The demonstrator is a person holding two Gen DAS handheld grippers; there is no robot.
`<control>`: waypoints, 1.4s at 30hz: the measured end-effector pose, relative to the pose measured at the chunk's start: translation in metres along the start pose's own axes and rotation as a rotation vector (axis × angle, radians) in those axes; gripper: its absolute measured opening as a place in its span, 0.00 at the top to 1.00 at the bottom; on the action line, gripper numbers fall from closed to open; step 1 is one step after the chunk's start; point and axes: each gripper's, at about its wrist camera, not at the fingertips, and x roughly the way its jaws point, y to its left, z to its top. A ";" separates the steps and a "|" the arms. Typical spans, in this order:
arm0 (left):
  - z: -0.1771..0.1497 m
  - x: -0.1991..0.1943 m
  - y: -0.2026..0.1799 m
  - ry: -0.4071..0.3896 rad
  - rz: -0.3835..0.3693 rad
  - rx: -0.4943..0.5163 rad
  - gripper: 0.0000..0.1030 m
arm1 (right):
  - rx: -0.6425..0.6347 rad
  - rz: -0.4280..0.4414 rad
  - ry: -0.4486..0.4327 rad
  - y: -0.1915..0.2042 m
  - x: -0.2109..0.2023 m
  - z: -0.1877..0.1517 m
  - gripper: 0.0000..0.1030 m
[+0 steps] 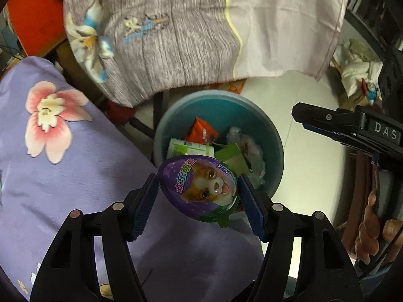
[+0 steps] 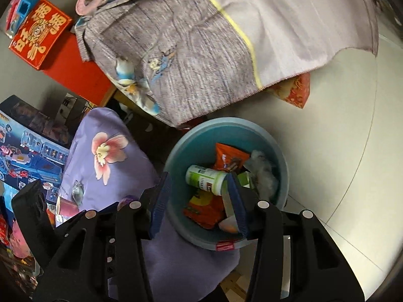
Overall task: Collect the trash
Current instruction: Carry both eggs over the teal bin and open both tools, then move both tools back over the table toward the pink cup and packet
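Note:
My left gripper is shut on a purple egg-shaped toy package with a dog's face, held over the near rim of a teal trash bin. The bin holds an orange wrapper, a white-green bottle and crumpled plastic. My right gripper is open and empty, above the same bin, with the bottle and orange wrappers showing between its fingers. The right gripper also shows in the left wrist view, to the right of the bin.
A purple floral bedcover lies left of the bin. A grey and pink cloth hangs behind it. Toy boxes and a red box sit at the left. Pale tiled floor lies to the right.

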 end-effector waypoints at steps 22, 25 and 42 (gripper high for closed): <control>0.006 0.021 -0.009 0.048 0.028 0.031 0.15 | 0.038 -0.010 0.034 -0.006 0.012 0.002 0.32; 0.005 0.014 -0.006 0.028 0.037 0.021 0.12 | 0.041 -0.009 0.040 -0.002 0.011 0.001 0.28; -0.022 -0.027 0.045 -0.021 0.047 -0.095 0.11 | -0.045 -0.038 0.072 0.058 0.010 -0.017 0.25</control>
